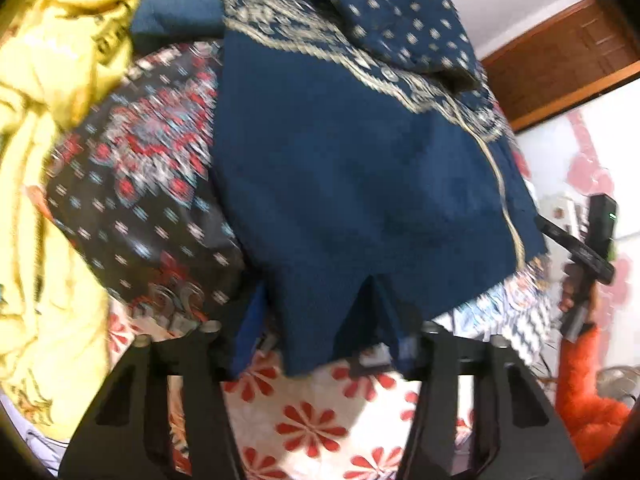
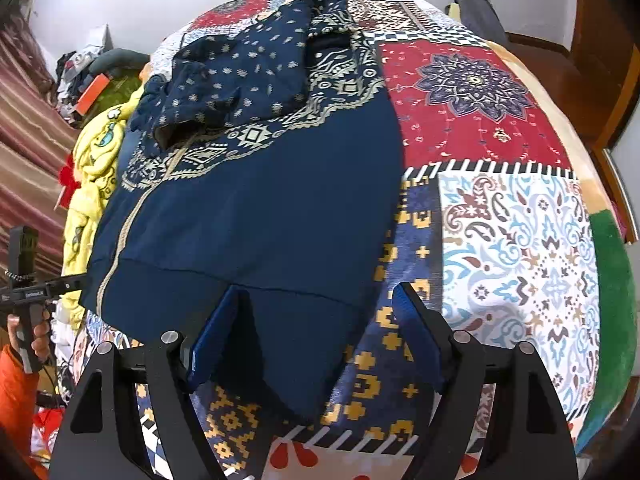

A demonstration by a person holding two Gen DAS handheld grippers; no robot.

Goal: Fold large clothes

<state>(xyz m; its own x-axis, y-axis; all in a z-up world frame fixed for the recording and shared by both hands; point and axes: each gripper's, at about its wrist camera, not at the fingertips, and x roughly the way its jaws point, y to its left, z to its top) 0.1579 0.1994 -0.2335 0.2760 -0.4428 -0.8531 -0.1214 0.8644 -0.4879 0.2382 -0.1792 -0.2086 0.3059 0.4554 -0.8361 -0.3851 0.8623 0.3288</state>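
A dark navy garment with a cream printed yoke (image 2: 256, 208) lies spread on the patchwork-quilted bed (image 2: 500, 216), ahead of both grippers. The left gripper (image 1: 320, 344) straddles its near hem, jaws partly closed with the cloth between them; whether they pinch it is unclear. The right gripper (image 2: 316, 344) is released, its left pad on the hem corner.

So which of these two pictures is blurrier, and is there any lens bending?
Left wrist view: motion-smeared, the patterns on the dark printed cloth and navy garment streak. Right wrist view: sharp, the garment's trim reads crisply. Both show fisheye bulge; the patchwork bedspread curves like a dome.
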